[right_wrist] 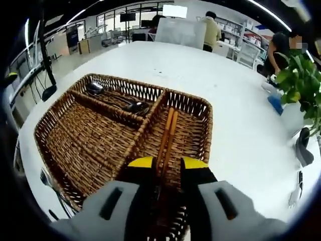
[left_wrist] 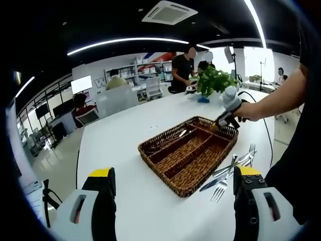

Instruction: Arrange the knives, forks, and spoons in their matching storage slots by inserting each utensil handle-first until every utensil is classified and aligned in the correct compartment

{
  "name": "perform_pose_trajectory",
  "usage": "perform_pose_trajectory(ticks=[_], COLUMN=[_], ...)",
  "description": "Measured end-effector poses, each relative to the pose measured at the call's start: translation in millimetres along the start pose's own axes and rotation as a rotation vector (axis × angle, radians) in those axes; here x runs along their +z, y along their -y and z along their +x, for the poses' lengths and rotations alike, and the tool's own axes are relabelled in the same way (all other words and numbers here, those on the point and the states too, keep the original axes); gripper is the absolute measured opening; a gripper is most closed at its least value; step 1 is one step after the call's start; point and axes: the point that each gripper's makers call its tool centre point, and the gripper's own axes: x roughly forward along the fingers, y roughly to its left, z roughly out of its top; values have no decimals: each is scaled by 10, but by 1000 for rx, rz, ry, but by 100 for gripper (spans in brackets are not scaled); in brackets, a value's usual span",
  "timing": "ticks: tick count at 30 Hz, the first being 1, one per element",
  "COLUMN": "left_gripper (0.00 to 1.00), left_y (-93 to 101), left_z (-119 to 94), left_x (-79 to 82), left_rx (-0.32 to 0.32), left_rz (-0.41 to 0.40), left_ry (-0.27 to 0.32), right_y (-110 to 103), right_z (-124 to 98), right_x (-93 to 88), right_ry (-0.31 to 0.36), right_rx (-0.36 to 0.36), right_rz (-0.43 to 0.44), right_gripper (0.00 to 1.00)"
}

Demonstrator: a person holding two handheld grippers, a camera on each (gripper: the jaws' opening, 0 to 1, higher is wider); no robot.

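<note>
Right gripper (right_wrist: 161, 165): jaws nearly closed on a pair of wooden chopsticks (right_wrist: 167, 135), held at their near end. The sticks run straight ahead from the jaws toward twelve o'clock, their long axis in line with the gripper, lying inside the end compartment of the wicker basket (right_wrist: 55, 150). The far tips stop short of the basket wall.

Two spoons (right_wrist: 113, 98) lie in the long slot at ten o'clock, bowls and handles along the slot.

Left gripper (left_wrist: 173, 183): jaws wide apart, holding nothing. It hangs well back from the basket, which lies at twelve o'clock in the left gripper view. Loose forks and knives (left_wrist: 233, 168) lie on the white table (left_wrist: 130, 125) at two o'clock, just beside the basket's side wall, nearer this gripper than the other.

Judgement: release of the chopsticks appears due; the loose cutlery falls naturally to the left gripper.
</note>
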Motion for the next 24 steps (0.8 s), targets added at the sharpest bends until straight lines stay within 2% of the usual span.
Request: perform_pose_trajectory(ticks=[4,6,7,11,12,15,17,19,21,24], left_gripper=[100,100,100,100,100,100,100,100,100,100], left_y=[15,23,25,38,37,35,32,32,33,23], left_z=[5,11,13,22,25,31,28,19,13,9], left_x=[12,21,27,43,48,68,81,101,107,105], left_rx=[-4,-6,-7,-7,-7,-8,-9,-11,-12,-11], left_rz=[1,-1,-2,-5,-3,-1,3,5,11,9], left_ry=[5,9,10,15,16,20,22,23,22,22], right_y=[54,90,97,110,117,118,105,92,51,41], right_z=[-109,-201,-218,-373,-411,-524,-601,-682,-755,-897], right_x=[81,214,223,386,390,496,543,558,596,610], right_ry=[42,110,114,201,201,257,282,289,317,346], right_rx=[-3,5,3,11,11,31,43,48,87,87], right_rz=[-31,-55,-58,-122,-124,-125,-121,-125,-106,-120], right_gripper=[38,47,52,69,76,92,100,100,100,100])
